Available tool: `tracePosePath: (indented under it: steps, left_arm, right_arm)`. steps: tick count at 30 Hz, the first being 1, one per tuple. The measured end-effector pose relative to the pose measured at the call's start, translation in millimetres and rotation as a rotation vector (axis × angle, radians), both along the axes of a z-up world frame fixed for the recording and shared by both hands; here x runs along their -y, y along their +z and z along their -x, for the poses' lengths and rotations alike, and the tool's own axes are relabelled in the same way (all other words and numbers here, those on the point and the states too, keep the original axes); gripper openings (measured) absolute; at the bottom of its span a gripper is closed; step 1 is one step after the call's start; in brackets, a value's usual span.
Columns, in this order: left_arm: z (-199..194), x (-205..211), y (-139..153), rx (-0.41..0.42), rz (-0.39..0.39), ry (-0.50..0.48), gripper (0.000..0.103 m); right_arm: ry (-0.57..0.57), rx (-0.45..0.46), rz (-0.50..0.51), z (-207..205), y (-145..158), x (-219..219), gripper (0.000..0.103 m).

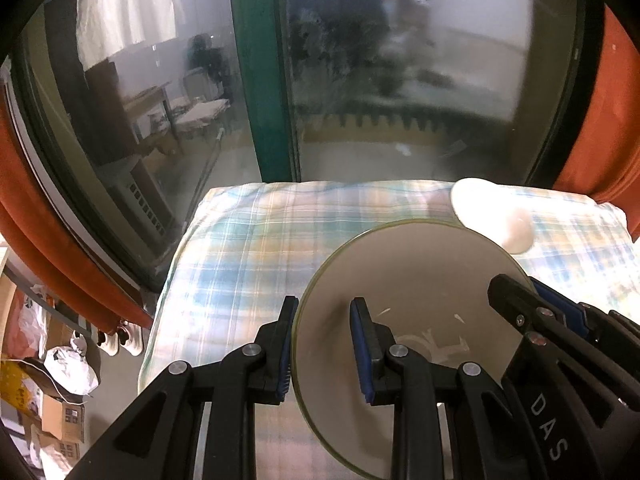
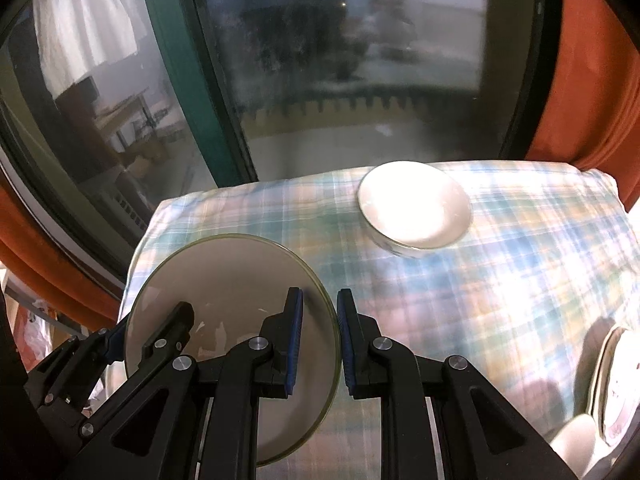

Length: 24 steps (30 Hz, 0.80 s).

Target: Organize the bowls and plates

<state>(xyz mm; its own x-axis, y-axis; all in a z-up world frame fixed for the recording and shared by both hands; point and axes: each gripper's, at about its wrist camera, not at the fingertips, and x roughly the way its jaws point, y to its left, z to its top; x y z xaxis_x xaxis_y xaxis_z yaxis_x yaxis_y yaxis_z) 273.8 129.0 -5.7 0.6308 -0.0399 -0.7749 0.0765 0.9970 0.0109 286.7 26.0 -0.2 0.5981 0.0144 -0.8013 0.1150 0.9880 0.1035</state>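
A clear glass plate (image 1: 412,280) (image 2: 232,276) with a greenish rim is held tilted above the plaid-covered table (image 1: 248,248) (image 2: 460,292). My left gripper (image 1: 326,344) is shut on its left rim. My right gripper (image 2: 318,344) is shut on its right rim, and it also shows in the left wrist view (image 1: 516,304). A white bowl (image 2: 414,208) (image 1: 492,216) stands farther back on the cloth, beyond the plate and partly hidden by it in the left wrist view.
White dishes (image 2: 612,392) lie at the table's near right corner. A glass door with a green frame (image 1: 256,80) stands behind the table, with orange curtains (image 1: 600,120) on both sides. Boxes and bags (image 1: 60,380) lie on the floor to the left.
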Motion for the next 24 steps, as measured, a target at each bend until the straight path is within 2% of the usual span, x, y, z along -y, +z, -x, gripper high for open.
tracePosePath:
  steps: [12, 24]
  left_arm:
    - [56.8, 41.3, 16.6, 0.031, -0.011, 0.006, 0.024]
    - [104.9, 107.5, 26.0, 0.025, -0.009, 0.009, 0.024]
  right_arm:
    - [0.018, 0.038, -0.002, 61.0, 20.9, 41.0, 0.021]
    - [0.029, 0.048, -0.005, 109.7, 32.1, 111.0, 0.021]
